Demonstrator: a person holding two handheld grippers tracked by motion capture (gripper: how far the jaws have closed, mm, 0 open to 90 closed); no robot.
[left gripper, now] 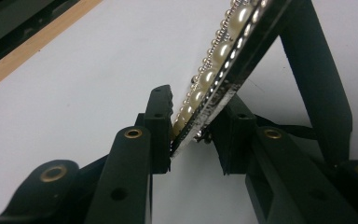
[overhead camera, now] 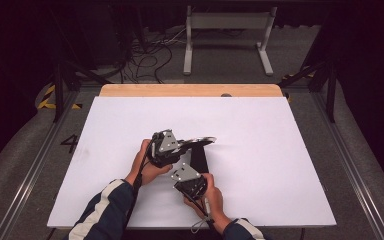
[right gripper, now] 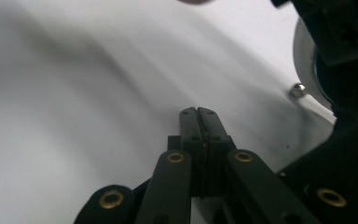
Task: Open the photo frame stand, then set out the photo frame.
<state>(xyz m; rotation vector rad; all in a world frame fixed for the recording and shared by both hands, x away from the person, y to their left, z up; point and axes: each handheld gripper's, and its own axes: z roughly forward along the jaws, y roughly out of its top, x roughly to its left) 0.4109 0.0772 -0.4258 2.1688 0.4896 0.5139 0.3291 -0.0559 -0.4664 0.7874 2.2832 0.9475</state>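
Left gripper view shows the left gripper (left gripper: 193, 135) clamped on the rim of a flat black disc edged with cream pearls and small silver beads (left gripper: 223, 51), its edge running diagonally up and away above the white table sheet (left gripper: 74, 93). No writing is readable. The right gripper (right gripper: 198, 114) has its jaws pressed together, holding nothing, just beside the disc.

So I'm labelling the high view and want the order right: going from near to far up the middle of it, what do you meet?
Right hand-held gripper → left hand-held gripper, holding a pearl-trimmed piece → bare white table cover → wooden table edge → white metal stand on the floor.
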